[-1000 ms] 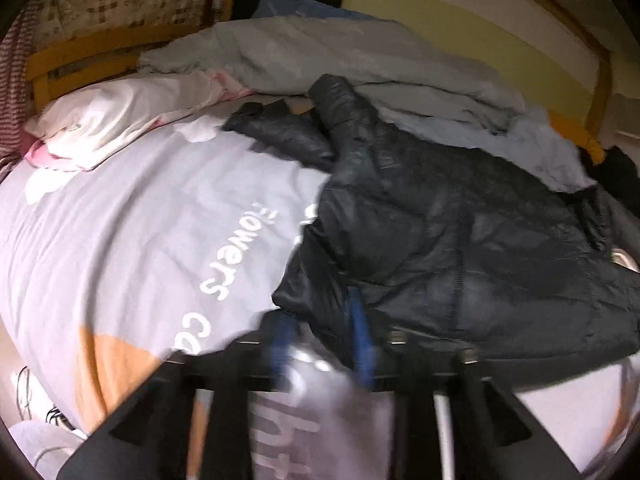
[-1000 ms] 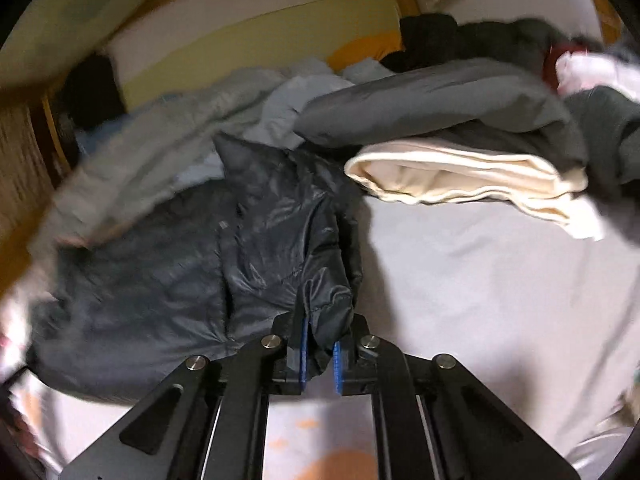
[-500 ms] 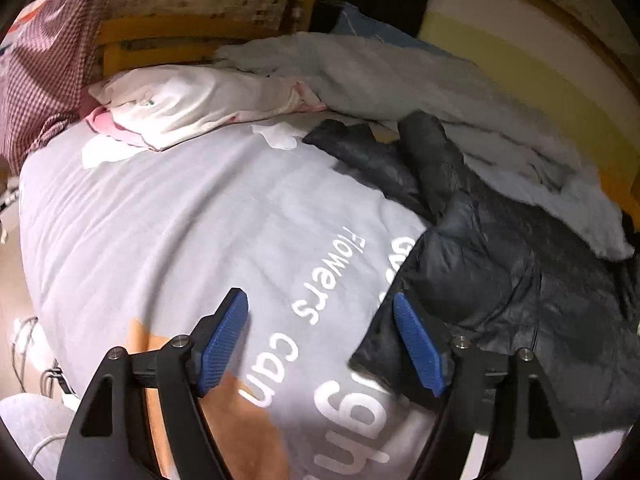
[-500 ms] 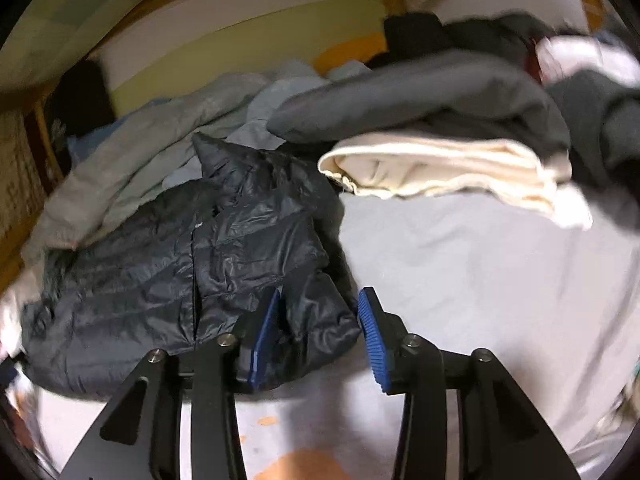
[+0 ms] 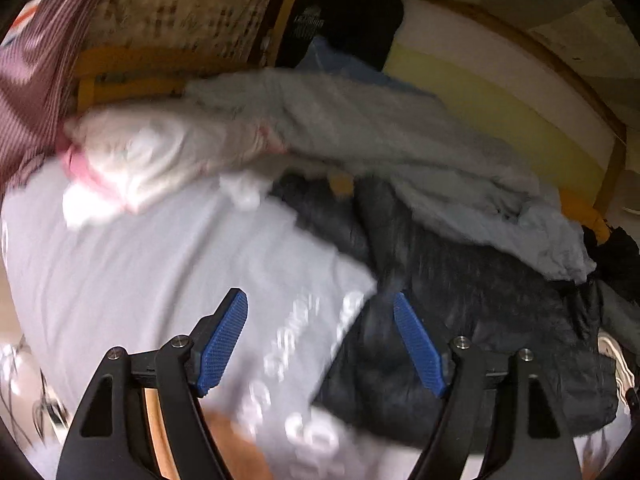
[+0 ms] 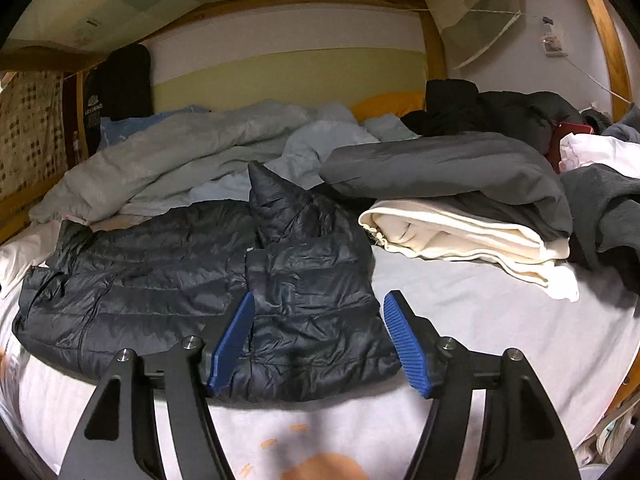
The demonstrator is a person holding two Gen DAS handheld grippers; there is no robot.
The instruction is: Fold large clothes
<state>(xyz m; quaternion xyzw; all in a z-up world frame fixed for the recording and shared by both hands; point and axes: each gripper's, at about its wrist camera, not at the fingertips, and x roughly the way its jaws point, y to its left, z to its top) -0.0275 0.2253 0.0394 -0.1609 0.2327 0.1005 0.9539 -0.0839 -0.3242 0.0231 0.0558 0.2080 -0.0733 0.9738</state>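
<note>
Black puffer jacket [image 6: 208, 280] lies flat on the pale bedsheet [image 6: 480, 320], long axis running left to right, one sleeve tip poking toward the far side. Right gripper [image 6: 318, 344] hangs at its near right corner, jaws wide apart, holding nothing. Left gripper [image 5: 320, 344] gapes too, over the jacket's left edge.
</note>
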